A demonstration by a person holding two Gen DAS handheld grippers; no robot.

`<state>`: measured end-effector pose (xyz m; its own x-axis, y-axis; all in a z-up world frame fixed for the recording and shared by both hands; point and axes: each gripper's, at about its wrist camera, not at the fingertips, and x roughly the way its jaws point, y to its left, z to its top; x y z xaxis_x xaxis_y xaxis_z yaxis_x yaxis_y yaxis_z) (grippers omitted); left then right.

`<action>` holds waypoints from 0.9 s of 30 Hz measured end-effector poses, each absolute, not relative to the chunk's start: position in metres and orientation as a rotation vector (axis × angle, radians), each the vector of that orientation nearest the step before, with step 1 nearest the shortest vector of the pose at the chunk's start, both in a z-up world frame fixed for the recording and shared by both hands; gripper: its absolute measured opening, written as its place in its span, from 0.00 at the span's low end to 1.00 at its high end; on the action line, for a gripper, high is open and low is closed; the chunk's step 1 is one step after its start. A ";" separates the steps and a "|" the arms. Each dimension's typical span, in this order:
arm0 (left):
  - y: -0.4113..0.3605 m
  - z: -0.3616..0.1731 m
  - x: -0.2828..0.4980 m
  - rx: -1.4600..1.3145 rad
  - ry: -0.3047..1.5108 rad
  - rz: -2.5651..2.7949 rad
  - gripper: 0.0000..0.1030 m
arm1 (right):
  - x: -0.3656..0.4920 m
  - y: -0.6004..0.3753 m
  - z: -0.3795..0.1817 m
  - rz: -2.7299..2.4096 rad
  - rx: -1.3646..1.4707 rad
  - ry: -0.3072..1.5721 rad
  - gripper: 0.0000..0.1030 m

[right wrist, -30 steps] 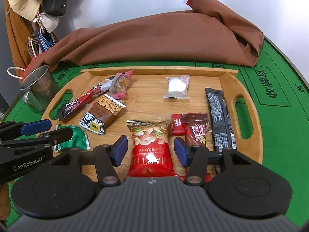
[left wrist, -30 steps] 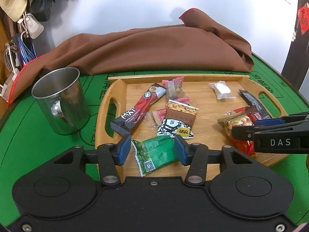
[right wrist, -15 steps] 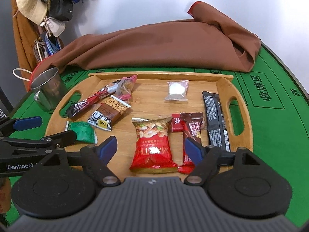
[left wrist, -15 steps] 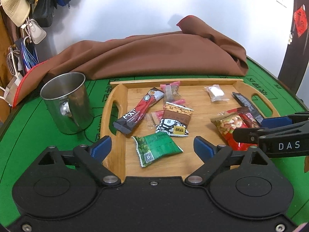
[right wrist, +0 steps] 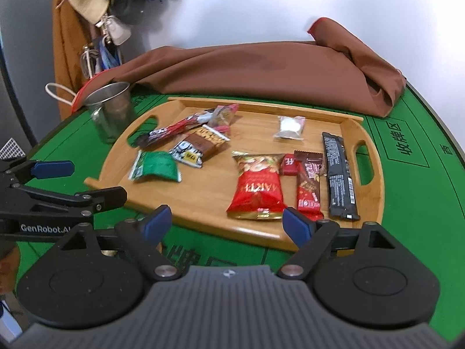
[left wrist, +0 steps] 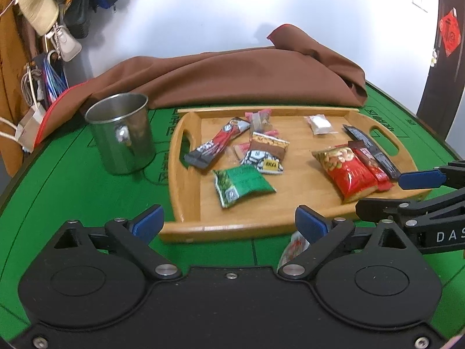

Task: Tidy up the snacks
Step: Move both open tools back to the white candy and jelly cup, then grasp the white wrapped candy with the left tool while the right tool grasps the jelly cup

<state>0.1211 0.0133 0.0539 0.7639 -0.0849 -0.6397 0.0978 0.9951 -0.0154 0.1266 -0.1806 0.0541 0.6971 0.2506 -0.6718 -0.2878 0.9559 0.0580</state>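
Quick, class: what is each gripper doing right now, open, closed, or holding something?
Left gripper: open, holding nothing, near the tray.
Right gripper: open, holding nothing, just short of the red snack bag.

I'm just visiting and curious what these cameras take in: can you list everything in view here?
Wooden tray: one, tan, on the green table.
Green table: one, under everything.
Green packet: one, tray's near left.
Red nut bag: one, tray's near middle.
Small red square packet: one, beside the nut bag.
Dark red bar: one, right of the nut bag.
Black bar: one, by the right handle.
White sachet: one, far side of the tray.
Red-black stick: one, tray's far left.
Peanut packet: one, brown and white, beside the stick.
Steel mug: one, left of the tray.
Brown cloth: one, behind the tray.
Left gripper, right gripper: blue-padded fingers, open, empty.
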 end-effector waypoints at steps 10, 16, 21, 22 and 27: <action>0.025 0.043 0.088 0.019 0.719 -0.092 0.94 | 0.102 -0.169 0.049 0.355 -0.103 0.745 0.85; 0.024 0.033 0.074 0.031 0.742 -0.115 0.94 | 0.094 -0.166 0.045 0.369 -0.121 0.759 0.83; 0.018 0.024 0.070 0.026 0.771 -0.144 0.84 | 0.091 -0.164 0.041 0.375 -0.122 0.775 0.80; 0.018 0.022 0.070 0.022 0.778 -0.150 0.79 | 0.090 -0.164 0.040 0.376 -0.124 0.778 0.79; 0.017 0.015 0.073 -0.016 0.813 -0.175 0.56 | 0.090 -0.162 0.038 0.383 -0.127 0.787 0.78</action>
